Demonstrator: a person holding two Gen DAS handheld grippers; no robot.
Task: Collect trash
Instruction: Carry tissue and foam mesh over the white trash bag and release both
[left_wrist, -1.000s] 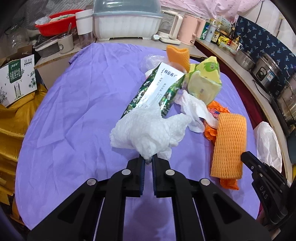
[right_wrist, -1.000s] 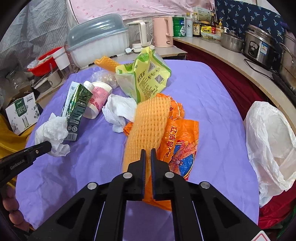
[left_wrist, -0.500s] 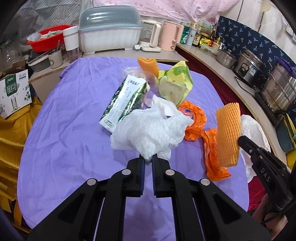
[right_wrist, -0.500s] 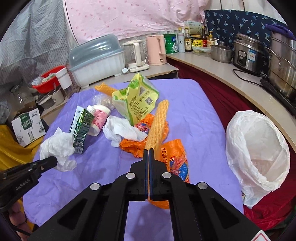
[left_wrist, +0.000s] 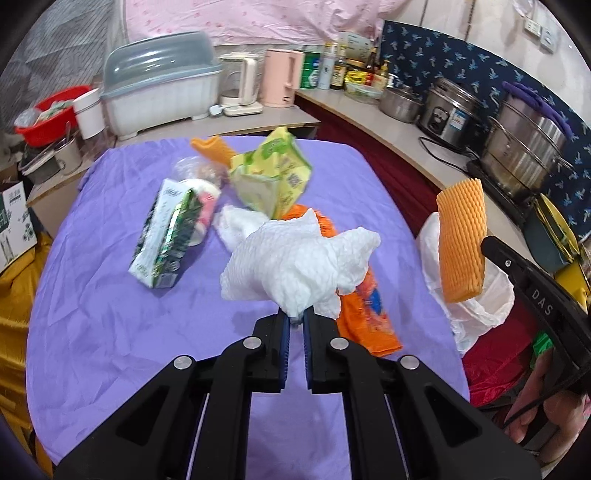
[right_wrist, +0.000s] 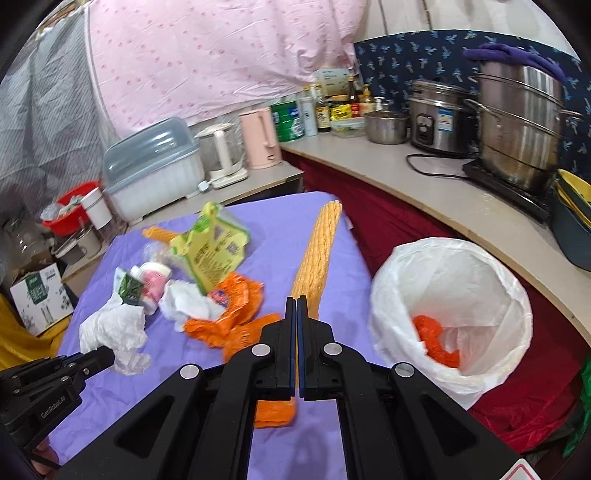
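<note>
My left gripper (left_wrist: 296, 320) is shut on a crumpled white paper towel (left_wrist: 299, 262) and holds it above the purple table (left_wrist: 92, 295). It also shows in the right wrist view (right_wrist: 114, 332). My right gripper (right_wrist: 297, 306) is shut on an orange foam net sleeve (right_wrist: 321, 251), held up in the air; the sleeve also shows in the left wrist view (left_wrist: 461, 236). A white trash bag (right_wrist: 454, 266) stands open to the right of the table, with orange trash (right_wrist: 436, 339) inside. More trash lies on the table: a green carton (left_wrist: 166, 236), a yellow-green bag (left_wrist: 273, 177), orange wrappers (right_wrist: 229, 325).
A second orange foam sleeve (left_wrist: 214, 147) and a pink cup (right_wrist: 153, 280) lie at the far side of the pile. A counter (right_wrist: 424, 192) with pots, kettles and bottles curves behind and right. A cardboard box (right_wrist: 40, 295) stands left.
Both grippers have lifted and swung right. The orange foam sleeve rose off the table toward the trash bag. The paper towel stays gripped and is higher above the table.
</note>
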